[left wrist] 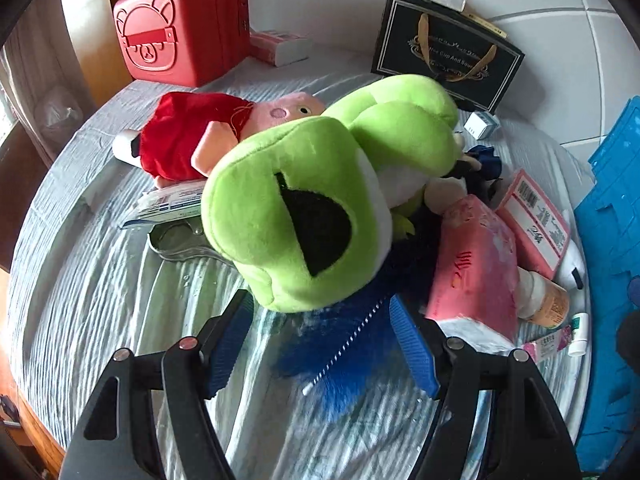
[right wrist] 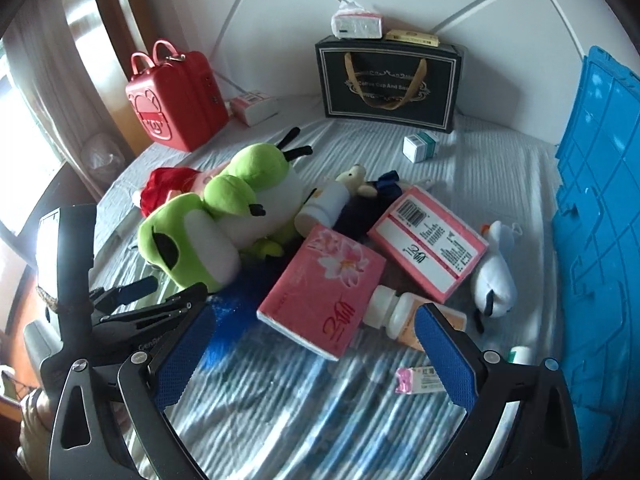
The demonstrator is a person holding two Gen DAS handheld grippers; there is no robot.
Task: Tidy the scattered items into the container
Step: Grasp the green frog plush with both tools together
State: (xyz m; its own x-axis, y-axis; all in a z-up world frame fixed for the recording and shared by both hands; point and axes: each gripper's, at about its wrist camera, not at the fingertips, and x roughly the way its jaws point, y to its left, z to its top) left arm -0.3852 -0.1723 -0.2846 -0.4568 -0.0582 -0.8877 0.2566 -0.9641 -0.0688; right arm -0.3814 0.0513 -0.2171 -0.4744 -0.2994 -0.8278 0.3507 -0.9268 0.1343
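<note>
Left gripper point(left wrist: 320, 340) is seen with fingers point(left wrist: 230, 344) spread partway, nothing clamped; a blue feathery brush with a wire stem point(left wrist: 340, 352) lies on the bed point(left wrist: 100, 280) between them, untouched as far as can be told. Just past the fingertips a green frog plush point(left wrist: 304, 216) is lying on its side. A pink pig plush in a red dress point(left wrist: 192, 136) is beside it, partly tucked under the frog. Right gripper point(right wrist: 316, 356) is seen with fingers point(right wrist: 180, 356) held wide apart and empty over bare striped bedsheet. Just ahead of it a pink tissue pack with flower print point(right wrist: 324, 292) is propped on a second pink tissue pack with barcode point(right wrist: 428, 236). A white-capped bottle point(right wrist: 400, 312) is lying beside the right finger, contact cannot be told. A white plush bird point(right wrist: 494, 276) is near the blue plastic crate point(right wrist: 600, 200), which stands at the right edge of the bed. A small pink sachet point(right wrist: 416, 380) is lying near the right finger. A small bear doll point(right wrist: 356, 180) and a white bottle point(right wrist: 324, 204) are in the pile middle. At the back a red bear-face case point(right wrist: 176, 100), a black gift bag point(right wrist: 388, 84) and a small white box point(right wrist: 418, 148) are set by the wall.
</note>
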